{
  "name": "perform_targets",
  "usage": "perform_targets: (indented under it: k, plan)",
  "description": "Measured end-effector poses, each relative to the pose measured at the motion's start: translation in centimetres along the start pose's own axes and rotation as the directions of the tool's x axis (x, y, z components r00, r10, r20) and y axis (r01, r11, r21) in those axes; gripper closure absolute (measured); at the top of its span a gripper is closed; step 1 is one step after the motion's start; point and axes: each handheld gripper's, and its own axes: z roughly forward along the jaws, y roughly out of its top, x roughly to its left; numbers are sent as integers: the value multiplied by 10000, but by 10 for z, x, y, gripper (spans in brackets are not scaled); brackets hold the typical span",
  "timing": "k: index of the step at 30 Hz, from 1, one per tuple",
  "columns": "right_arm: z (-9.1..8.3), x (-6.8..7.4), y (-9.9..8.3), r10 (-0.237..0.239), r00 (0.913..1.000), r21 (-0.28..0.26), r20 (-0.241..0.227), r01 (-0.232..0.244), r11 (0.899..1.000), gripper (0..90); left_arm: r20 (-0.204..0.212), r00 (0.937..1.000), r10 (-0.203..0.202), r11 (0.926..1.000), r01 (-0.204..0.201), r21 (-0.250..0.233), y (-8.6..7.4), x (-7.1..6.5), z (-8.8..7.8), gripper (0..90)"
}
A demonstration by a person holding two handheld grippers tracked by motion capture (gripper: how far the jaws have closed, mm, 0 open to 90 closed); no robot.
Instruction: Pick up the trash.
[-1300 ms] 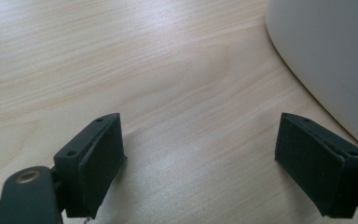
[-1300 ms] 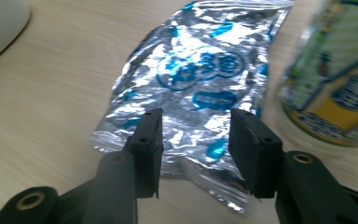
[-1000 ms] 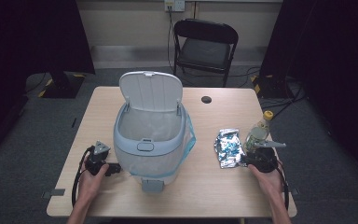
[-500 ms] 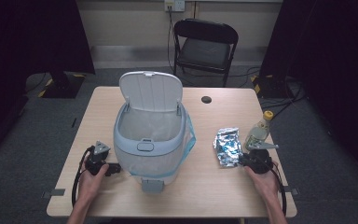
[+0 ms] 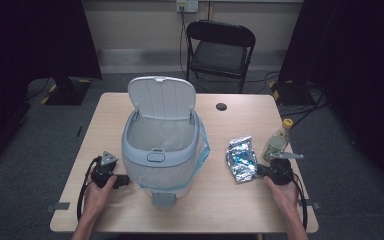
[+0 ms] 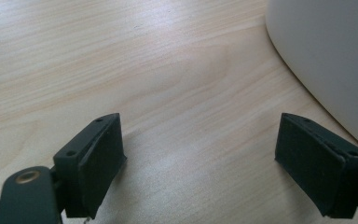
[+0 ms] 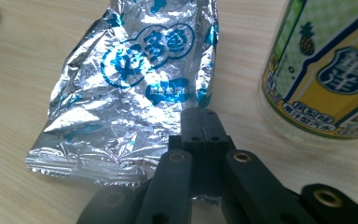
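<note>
Since a second ago the right tool (image 7: 200, 122) has moved off the bottle (image 5: 276, 140) and its jaws have just been closing, now clenched on the near edge of the foil packet (image 5: 241, 157), which lies on the table (image 5: 105, 120) at the bin's (image 5: 161, 145) 3 o'clock. The left tool (image 6: 200, 158) hasn't budged, jaws released wide over bare wood at the bin's 8 o'clock.

your right gripper (image 7: 204, 135) hides the near right corner of the foil packet (image 7: 135, 93), the bottle (image 7: 328, 70) runs off the frame's top and right, and the bin (image 6: 326, 60) is cropped.
</note>
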Motion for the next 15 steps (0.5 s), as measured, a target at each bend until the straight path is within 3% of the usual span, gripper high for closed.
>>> perform_targets:
  k: [9,15]
  plan:
    - [-7,6,4,37,9995,-631,-315,-57,9980,900,2,10000,3,10000,-3,2,0,0,0,147]
    - [-12,13,17,-59,9979,-1201,-646,-19,9928,900,4,10000,0,10000,0,9,0,0,0,147]
